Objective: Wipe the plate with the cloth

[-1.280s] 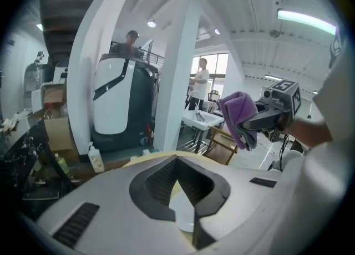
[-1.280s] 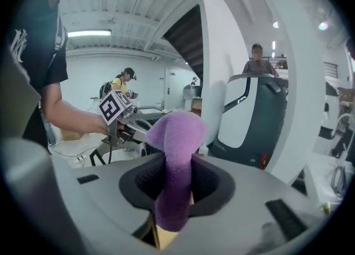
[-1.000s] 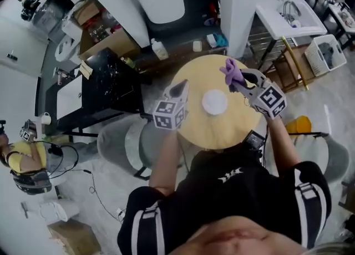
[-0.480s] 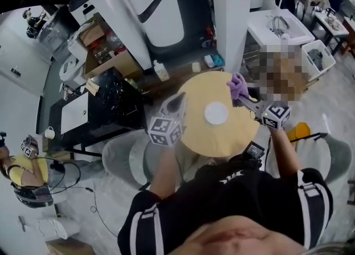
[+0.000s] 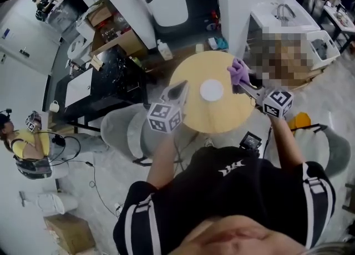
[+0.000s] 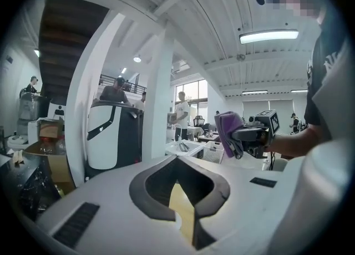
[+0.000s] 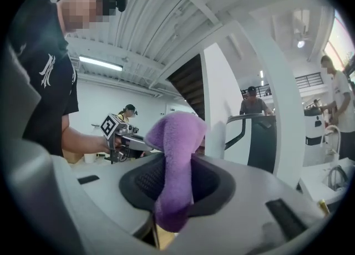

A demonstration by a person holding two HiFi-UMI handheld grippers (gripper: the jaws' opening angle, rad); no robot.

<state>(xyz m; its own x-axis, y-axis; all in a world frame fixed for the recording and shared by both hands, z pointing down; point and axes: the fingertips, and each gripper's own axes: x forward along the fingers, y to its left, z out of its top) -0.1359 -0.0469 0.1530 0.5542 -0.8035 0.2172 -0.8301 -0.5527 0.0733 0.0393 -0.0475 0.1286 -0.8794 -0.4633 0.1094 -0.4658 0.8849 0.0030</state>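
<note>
Both hands have lifted since a second ago, and our right tongs (image 5: 246,85) have drifted toward the right rim of the round worktop (image 5: 222,123). They pinch the purple cloth (image 5: 238,71), with a bunched fold poking past the tips, we judge so it can rub the plate (image 5: 211,90), which lies untouched mid-worktop between both tools. Our left tongs (image 5: 178,88) are closed on nothing, probably free to steady the plate
</note>
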